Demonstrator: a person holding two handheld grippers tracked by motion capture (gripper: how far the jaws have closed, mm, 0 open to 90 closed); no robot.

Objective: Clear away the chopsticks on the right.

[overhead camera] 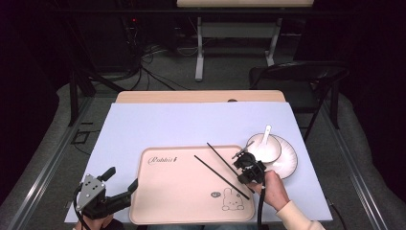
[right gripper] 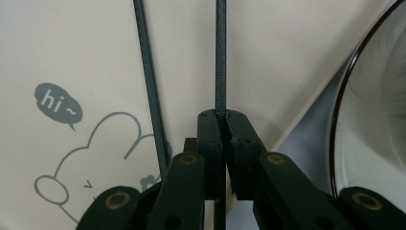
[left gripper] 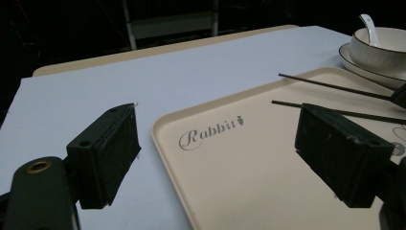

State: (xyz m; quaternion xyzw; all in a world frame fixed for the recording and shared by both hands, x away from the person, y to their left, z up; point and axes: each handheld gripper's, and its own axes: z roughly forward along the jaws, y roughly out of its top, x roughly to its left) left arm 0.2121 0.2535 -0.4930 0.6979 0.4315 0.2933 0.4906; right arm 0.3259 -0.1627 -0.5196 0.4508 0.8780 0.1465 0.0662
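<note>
My right gripper has its jaws pressed together on one chopstick near its lower end, just above the tray by its right edge, beside the plate and bowl. I judge it best to keep the pinch firm and the stick level with the other chopstick, which lies flat on the tray pointing toward its far right corner. My left gripper sits spread and empty over the tray's near left corner, ready to steady the tray if it slides.
</note>
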